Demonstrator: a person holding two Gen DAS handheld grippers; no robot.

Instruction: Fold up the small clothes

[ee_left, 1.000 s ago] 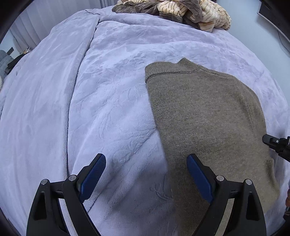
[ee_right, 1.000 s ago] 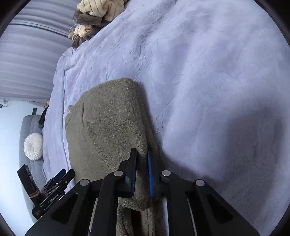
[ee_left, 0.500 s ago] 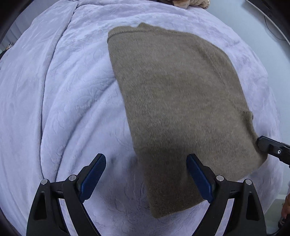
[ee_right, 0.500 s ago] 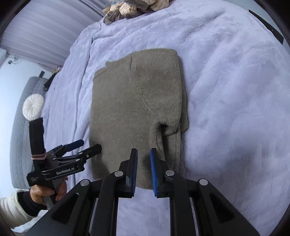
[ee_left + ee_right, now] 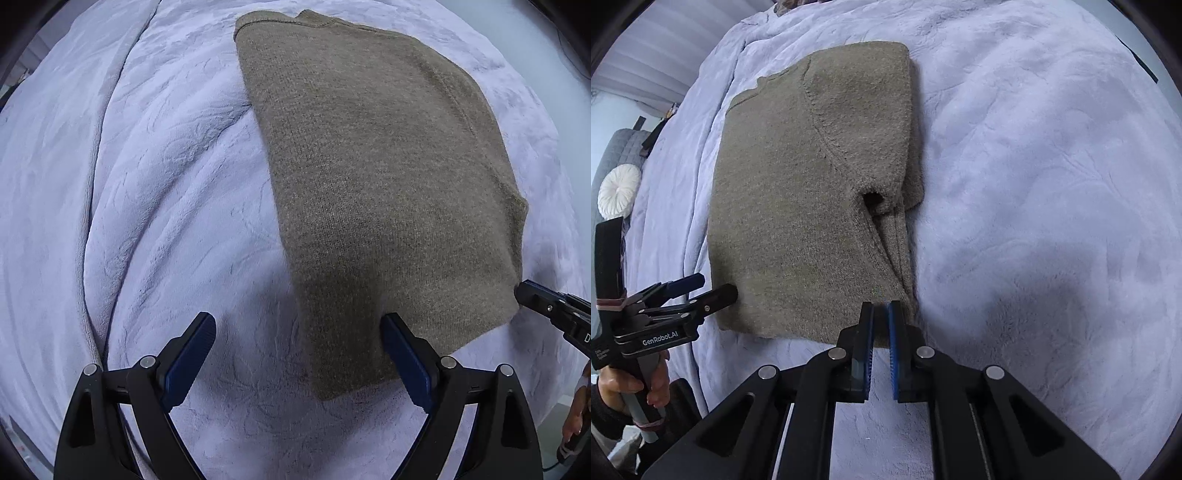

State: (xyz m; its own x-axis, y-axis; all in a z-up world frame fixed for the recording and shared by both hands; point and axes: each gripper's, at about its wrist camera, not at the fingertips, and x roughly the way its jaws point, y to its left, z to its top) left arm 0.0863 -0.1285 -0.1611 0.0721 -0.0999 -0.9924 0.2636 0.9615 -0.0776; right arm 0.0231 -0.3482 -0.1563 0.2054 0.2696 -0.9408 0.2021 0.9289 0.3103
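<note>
An olive-brown knit sweater [image 5: 384,177] lies flat on the lavender blanket [image 5: 177,192], neck away from me, one sleeve folded in over its right side [image 5: 864,122]. My left gripper [image 5: 299,321] hangs open just above the near left corner of the hem; its right finger [image 5: 402,354] is over the cloth and its left finger over bare blanket. It also shows as the left gripper [image 5: 714,288] at the sweater's left edge. My right gripper [image 5: 881,306] sits at the near right hem corner, jaws closing to shut, with no cloth seen between the pads. Its tip, the right gripper [image 5: 526,291], shows at the right.
The blanket covers a wide bed [image 5: 1052,184]. A pile of other clothes [image 5: 798,4] lies at the far end. A grey sofa with a round white cushion [image 5: 618,190] stands beyond the left side. A hand [image 5: 624,387] holds the left gripper's handle.
Both grippers drew back toward the near hem. The right gripper came off the folded sleeve, stood slightly apart, and is now shut. The left gripper stayed wide open.
</note>
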